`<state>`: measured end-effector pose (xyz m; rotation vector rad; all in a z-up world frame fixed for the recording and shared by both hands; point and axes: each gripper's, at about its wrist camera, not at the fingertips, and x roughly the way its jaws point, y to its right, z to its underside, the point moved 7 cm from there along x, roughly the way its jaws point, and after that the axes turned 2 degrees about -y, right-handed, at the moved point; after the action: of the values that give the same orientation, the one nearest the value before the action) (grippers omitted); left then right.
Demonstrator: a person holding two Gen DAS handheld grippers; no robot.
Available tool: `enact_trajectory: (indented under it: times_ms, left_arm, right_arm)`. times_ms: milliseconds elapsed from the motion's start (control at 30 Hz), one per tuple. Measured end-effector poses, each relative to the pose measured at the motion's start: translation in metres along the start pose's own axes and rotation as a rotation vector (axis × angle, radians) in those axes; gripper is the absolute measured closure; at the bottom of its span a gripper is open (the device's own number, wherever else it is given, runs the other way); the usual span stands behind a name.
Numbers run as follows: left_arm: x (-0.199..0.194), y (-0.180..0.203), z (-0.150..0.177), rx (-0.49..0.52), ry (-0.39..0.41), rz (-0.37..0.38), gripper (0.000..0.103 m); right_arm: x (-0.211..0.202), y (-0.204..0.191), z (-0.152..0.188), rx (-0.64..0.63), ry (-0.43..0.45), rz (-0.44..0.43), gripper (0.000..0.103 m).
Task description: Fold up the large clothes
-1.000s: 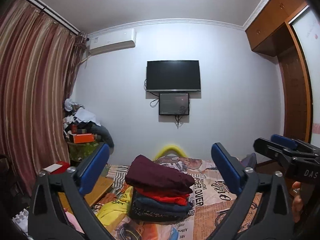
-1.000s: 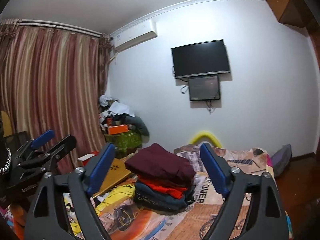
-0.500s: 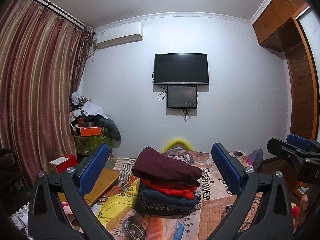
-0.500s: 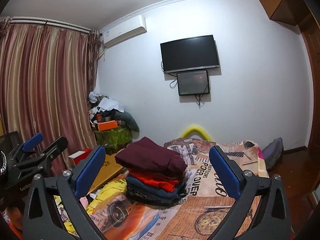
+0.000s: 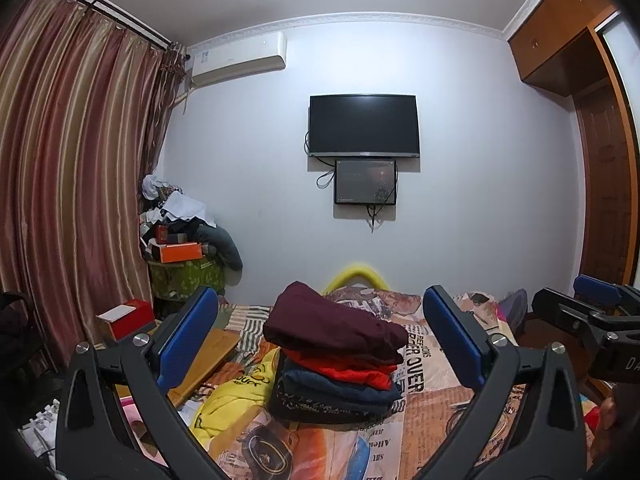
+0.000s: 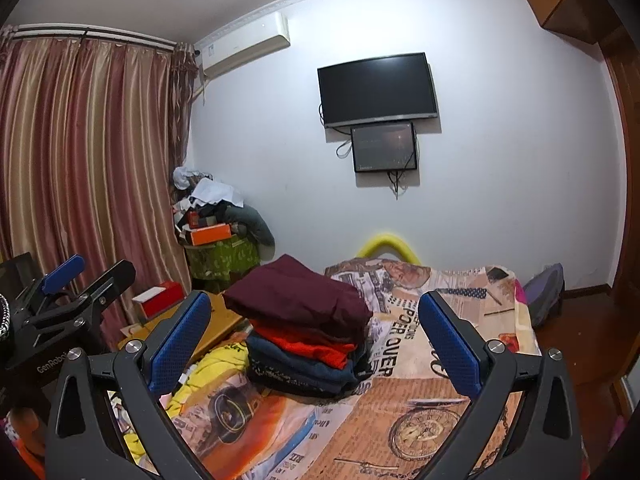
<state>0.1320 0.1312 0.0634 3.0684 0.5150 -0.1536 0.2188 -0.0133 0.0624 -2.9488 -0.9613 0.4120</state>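
A stack of folded clothes point(image 5: 340, 360) sits on the bed point(image 5: 424, 392), with a maroon garment point(image 5: 332, 326) on top, then red and dark blue ones. It also shows in the right wrist view point(image 6: 300, 332). A loose yellow garment point(image 5: 232, 398) lies left of the stack. My left gripper point(image 5: 320, 340) is open and empty, held above the bed short of the stack. My right gripper point(image 6: 312, 344) is open and empty too, at a similar distance. Each gripper shows at the edge of the other's view.
A wooden board point(image 5: 204, 356) and a red-and-white box point(image 5: 126, 316) lie at the left of the bed. A cluttered pile point(image 5: 180, 240) stands in the corner by the curtain point(image 5: 60, 200). A TV point(image 5: 362, 126) hangs on the far wall. A wardrobe point(image 5: 600, 160) stands at the right.
Both grippers have tilted and drifted slightly, so the room sits a little lower and more to the right in view. The right gripper's jaws have opened wider. The clothes stack has not moved.
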Motion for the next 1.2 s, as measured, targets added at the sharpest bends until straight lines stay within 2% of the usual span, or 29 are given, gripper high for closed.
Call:
enact_trajectory:
  times_ms: [333, 500, 1200]
  left_arm:
    - [0.008, 0.0, 0.005, -0.007, -0.021, -0.003, 0.0]
    - [0.009, 0.003, 0.004, -0.009, -0.029, 0.026, 0.0]
    - [0.001, 0.021, 0.003, 0.019, -0.033, 0.059, 0.0]
  right_arm:
    - [-0.001, 0.001, 0.002, 0.0, -0.02, 0.0, 0.0]
    - [-0.003, 0.001, 0.0, 0.001, -0.021, -0.002, 0.0]
    - [-0.015, 0.015, -0.003, 0.036, 0.01, 0.018, 0.0]
